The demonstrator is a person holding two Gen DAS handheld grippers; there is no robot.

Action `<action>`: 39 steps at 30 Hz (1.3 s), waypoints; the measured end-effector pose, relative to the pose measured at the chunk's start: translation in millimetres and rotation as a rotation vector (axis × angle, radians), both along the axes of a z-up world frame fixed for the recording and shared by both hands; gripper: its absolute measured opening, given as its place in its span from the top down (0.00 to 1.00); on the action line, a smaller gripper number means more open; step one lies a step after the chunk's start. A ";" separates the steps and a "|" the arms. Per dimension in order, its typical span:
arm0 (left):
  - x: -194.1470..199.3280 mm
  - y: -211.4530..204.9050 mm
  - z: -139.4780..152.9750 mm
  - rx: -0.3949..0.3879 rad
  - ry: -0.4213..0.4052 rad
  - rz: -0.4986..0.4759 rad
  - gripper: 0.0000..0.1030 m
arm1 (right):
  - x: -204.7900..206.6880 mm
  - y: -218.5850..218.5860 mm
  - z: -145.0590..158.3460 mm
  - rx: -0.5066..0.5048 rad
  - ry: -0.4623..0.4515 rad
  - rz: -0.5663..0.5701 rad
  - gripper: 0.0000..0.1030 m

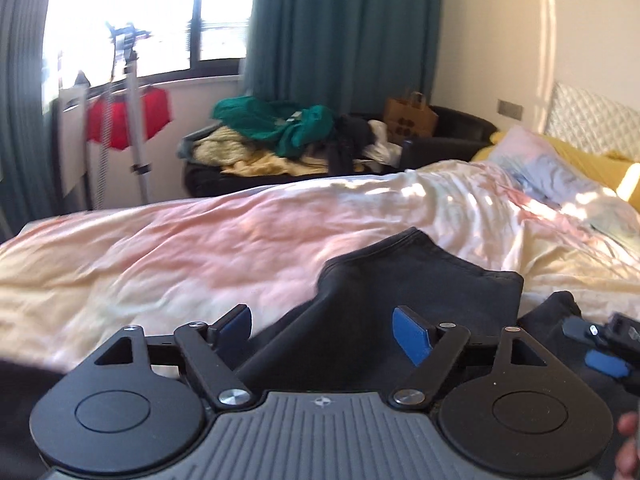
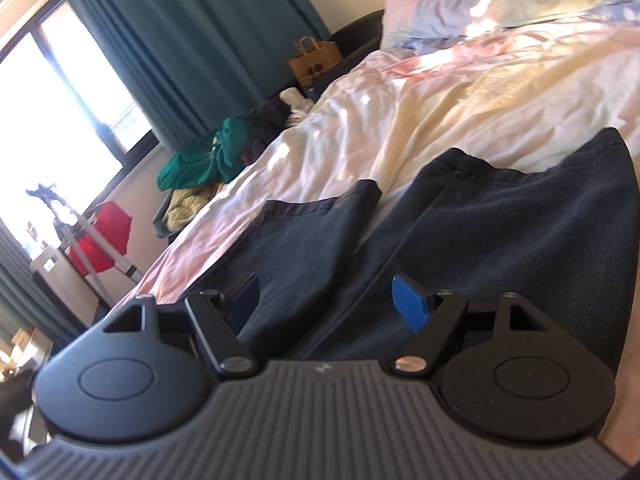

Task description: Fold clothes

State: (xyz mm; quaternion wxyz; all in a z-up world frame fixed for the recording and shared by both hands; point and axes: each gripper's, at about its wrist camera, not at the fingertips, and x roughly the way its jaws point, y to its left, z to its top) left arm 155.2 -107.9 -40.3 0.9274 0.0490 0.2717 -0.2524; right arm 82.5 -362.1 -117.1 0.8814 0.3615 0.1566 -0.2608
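A bright window (image 1: 132,12) fills the upper left of the left wrist view, teal curtains (image 1: 340,28) hanging just right of it, and beneath the sill stands a drying rack (image 1: 134,120) with a red garment (image 1: 128,118) draped on it. Right of the rack, in the upper centre, a dark couch (image 1: 448,140) carries a heap of clothes (image 1: 272,132) topped by a green piece, with a brown paper bag (image 1: 410,116) near its right end. A bed with a pale pink and cream duvet (image 1: 168,248) spans the middle of the frame, and pillows (image 1: 532,160) lie at the far right against a quilted headboard (image 1: 592,120). The dark trousers (image 1: 420,276) lie on the duvet in the lower centre, their cloth running between the spread blue-padded fingers of the left gripper (image 1: 322,330), which pinch nothing. At the lower right edge the right gripper (image 1: 600,344) shows only in part. In the right wrist view, tilted, the trousers (image 2: 500,232) stretch across the lower centre and right with two separate leg ends toward the duvet (image 2: 440,92), and the right gripper (image 2: 326,304) sits low over them with fingers wide apart, cloth between them but not clamped.
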 end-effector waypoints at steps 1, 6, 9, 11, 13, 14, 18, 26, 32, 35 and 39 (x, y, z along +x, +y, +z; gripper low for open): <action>-13.6 15.6 1.2 -0.013 0.002 0.022 0.22 | -1.2 1.2 2.1 -0.003 0.000 0.004 0.26; -75.8 81.9 2.7 -0.053 0.009 0.101 0.20 | -2.6 7.7 10.7 -0.026 0.010 0.053 0.26; -106.4 110.8 -2.5 -0.067 0.003 0.136 0.17 | -4.0 12.1 14.5 -0.021 0.014 0.088 0.26; -120.8 123.6 -9.7 -0.073 0.011 0.139 0.13 | -3.4 15.5 16.5 -0.019 0.019 0.111 0.26; -134.3 135.0 -16.6 -0.076 0.021 0.133 0.11 | -2.5 18.6 18.2 -0.009 0.019 0.136 0.26; -139.2 137.8 -19.6 -0.072 0.023 0.115 0.10 | -1.6 18.7 17.9 0.000 0.016 0.151 0.26; -147.9 143.7 -28.2 -0.079 0.049 0.127 0.05 | 0.5 6.8 6.9 0.143 -0.003 0.176 0.26; -138.6 168.6 -27.0 -0.189 0.099 0.190 0.02 | 33.7 -41.4 -15.3 0.255 0.056 0.072 0.27; -116.6 189.9 -34.8 -0.256 0.171 0.267 0.02 | 60.8 -75.9 -44.6 0.322 -0.016 0.020 0.31; -105.4 195.3 -39.5 -0.274 0.180 0.298 0.01 | 83.4 -80.5 -58.7 0.290 -0.014 0.027 0.42; -93.2 196.8 -46.4 -0.274 0.182 0.314 0.01 | 116.9 -73.7 -67.8 0.139 0.029 0.083 0.79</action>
